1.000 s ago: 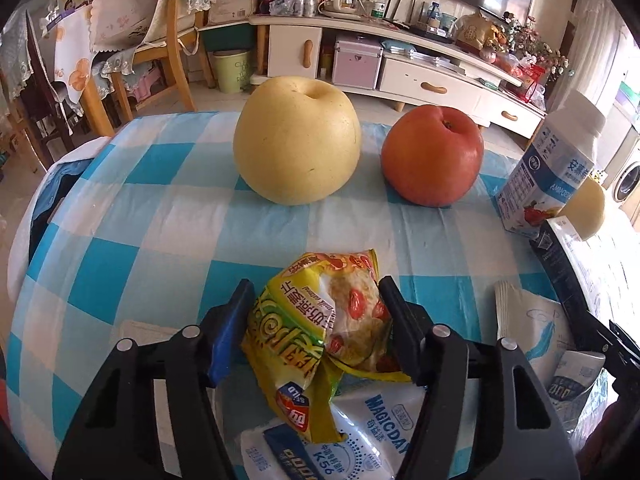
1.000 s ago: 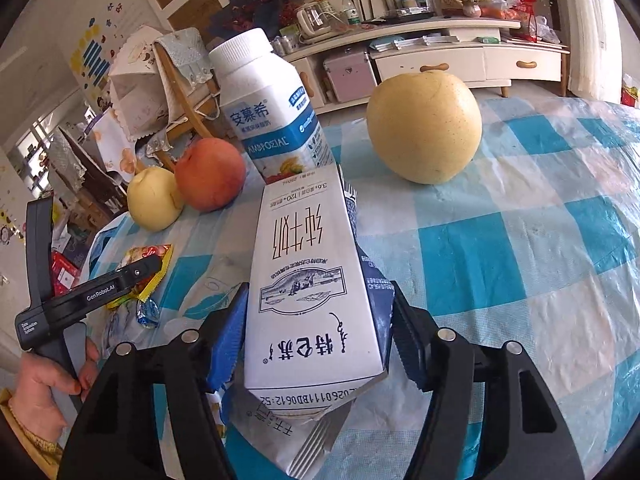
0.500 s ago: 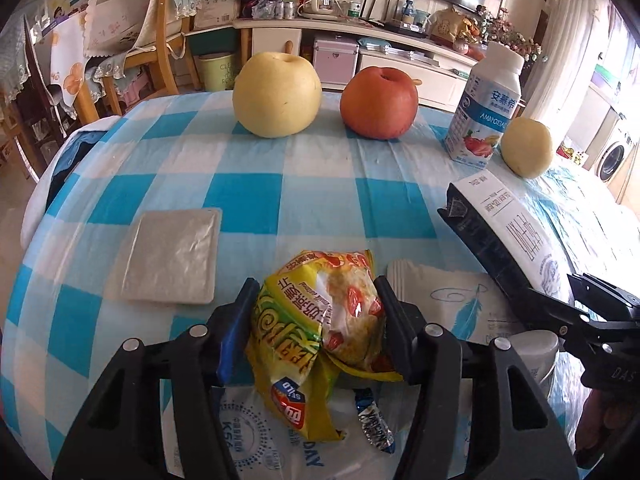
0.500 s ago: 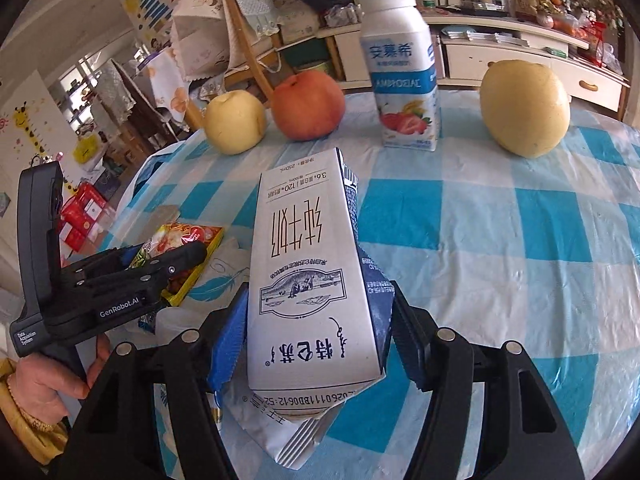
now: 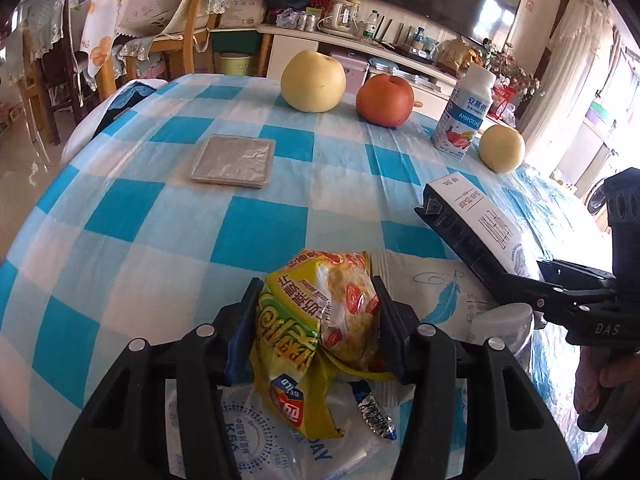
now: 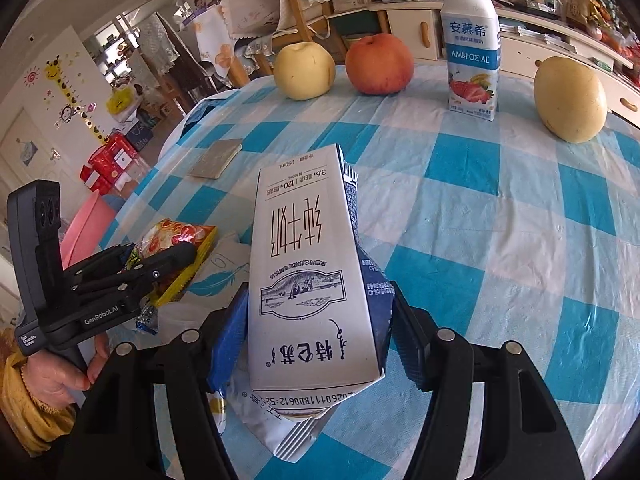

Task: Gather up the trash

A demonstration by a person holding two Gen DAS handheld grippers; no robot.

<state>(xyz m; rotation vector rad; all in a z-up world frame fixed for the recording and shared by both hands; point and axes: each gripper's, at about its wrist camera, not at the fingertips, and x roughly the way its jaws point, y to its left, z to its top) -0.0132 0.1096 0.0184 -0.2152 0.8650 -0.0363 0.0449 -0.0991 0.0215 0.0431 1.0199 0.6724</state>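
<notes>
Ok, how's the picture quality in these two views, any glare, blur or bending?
Left wrist view: sharp, strong fisheye bending of the checked tablecloth, blown-out window glare at the right edge behind the small pear. Right wrist view: sharp, evenly lit, the milk carton looms large, dark vignette in the corners.

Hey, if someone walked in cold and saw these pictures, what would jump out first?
Probably the two held pieces of trash: a yellow snack wrapper pinched in the left gripper, whose jaws have just been closing on it, and a white milk carton clamped in the right gripper. Behind them, a red apple sits on the blue checked tablecloth.
</notes>
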